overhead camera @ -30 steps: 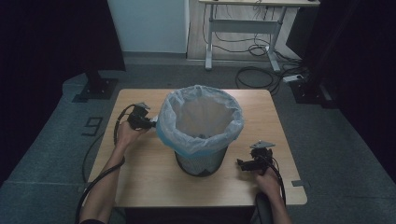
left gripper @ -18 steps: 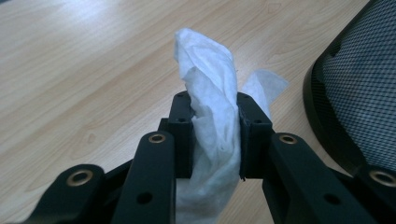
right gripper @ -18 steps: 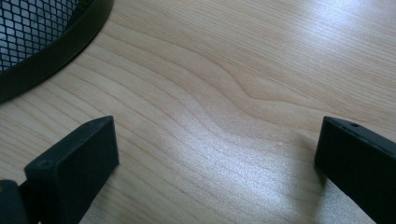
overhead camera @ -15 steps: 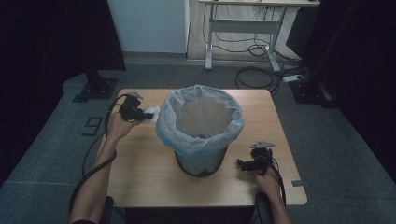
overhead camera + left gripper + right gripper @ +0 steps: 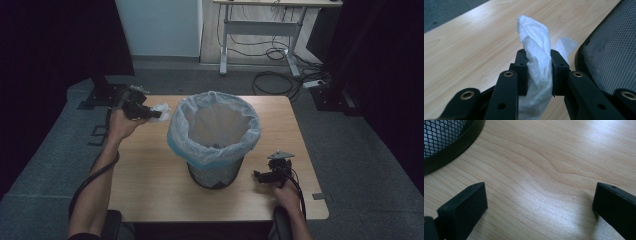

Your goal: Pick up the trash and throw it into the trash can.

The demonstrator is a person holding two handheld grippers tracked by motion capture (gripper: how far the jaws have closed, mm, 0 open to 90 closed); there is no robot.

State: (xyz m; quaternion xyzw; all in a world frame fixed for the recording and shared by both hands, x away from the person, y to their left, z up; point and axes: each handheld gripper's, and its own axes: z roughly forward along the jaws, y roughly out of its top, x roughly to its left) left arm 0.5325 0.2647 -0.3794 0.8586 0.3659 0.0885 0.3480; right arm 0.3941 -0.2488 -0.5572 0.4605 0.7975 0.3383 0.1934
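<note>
A black mesh waste bin lined with a pale blue plastic bag stands in the middle of the wooden table. My left gripper is raised at the table's far left, just left of the bag's rim, shut on a crumpled white tissue. In the left gripper view the tissue sticks up between the jaws of the left gripper, with the bin's mesh wall at the right. My right gripper rests low on the table right of the bin. Its jaws stand wide apart around bare wood.
A desk frame and loose cables lie on the floor beyond the table. A black stand base sits off the table's far-left corner. The bin's base rim is close to the right gripper's left jaw.
My left gripper has lifted and moved toward the far left corner of the table with the tissue in it, then swung closer to the bag's rim. The right gripper has stayed put.
</note>
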